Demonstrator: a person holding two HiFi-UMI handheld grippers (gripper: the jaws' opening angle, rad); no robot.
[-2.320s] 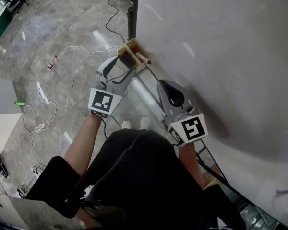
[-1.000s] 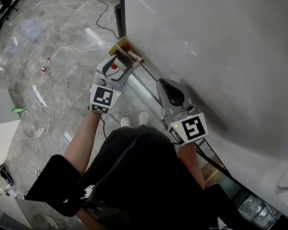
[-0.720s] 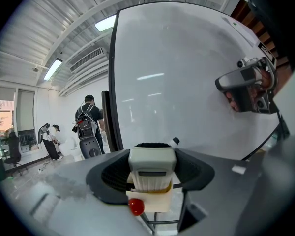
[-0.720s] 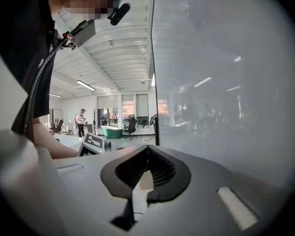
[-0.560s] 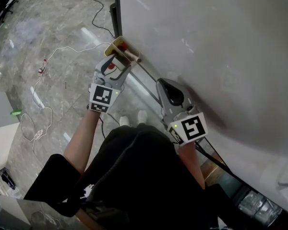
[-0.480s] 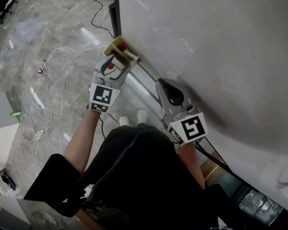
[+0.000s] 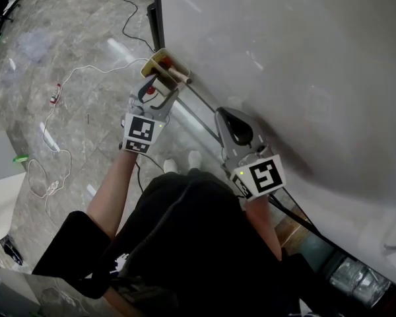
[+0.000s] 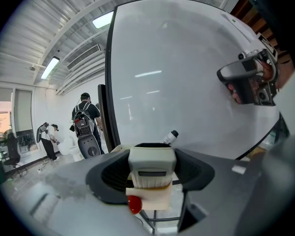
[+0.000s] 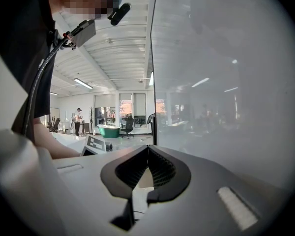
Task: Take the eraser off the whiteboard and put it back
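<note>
Upper left of centre in the head view, the left hand-held gripper (image 7: pixel 160 79) is clamped on the eraser (image 8: pixel 152 162), jaws wide around its body. The whiteboard (image 7: pixel 284 58) lies straight ahead, its lower left corner just beyond the eraser. I cannot tell whether they touch, nor the eraser's long axis. Right of centre, the right hand-held gripper (image 9: pixel 148 155) is pinched together and empty, farther from the eraser.

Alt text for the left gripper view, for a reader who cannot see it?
The left gripper grips a grey-and-cream eraser in front of a large whiteboard. A marker shows just beyond the jaws, and the right gripper appears at upper right.
</note>
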